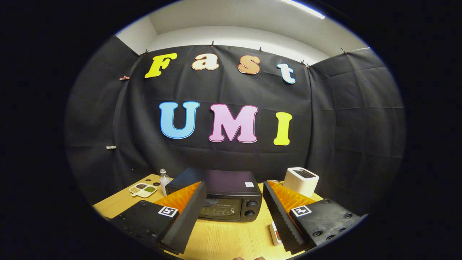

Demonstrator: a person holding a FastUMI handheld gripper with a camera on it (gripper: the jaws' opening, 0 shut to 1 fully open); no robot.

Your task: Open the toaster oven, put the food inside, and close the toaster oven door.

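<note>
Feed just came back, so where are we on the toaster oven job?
Nothing looks done yet: the toaster oven on the table has its door shut. In hand: the gripper is open and holds nothing, fingers spread either side of the oven front. Left: open the door, load the food, close it.

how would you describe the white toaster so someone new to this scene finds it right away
Start at the black toaster oven on the wooden table, just ahead of the open gripper. The white toaster stands beside its knob side, against the black cloth wall. It is the only white boxy appliance, with a dark slot on top.
</note>
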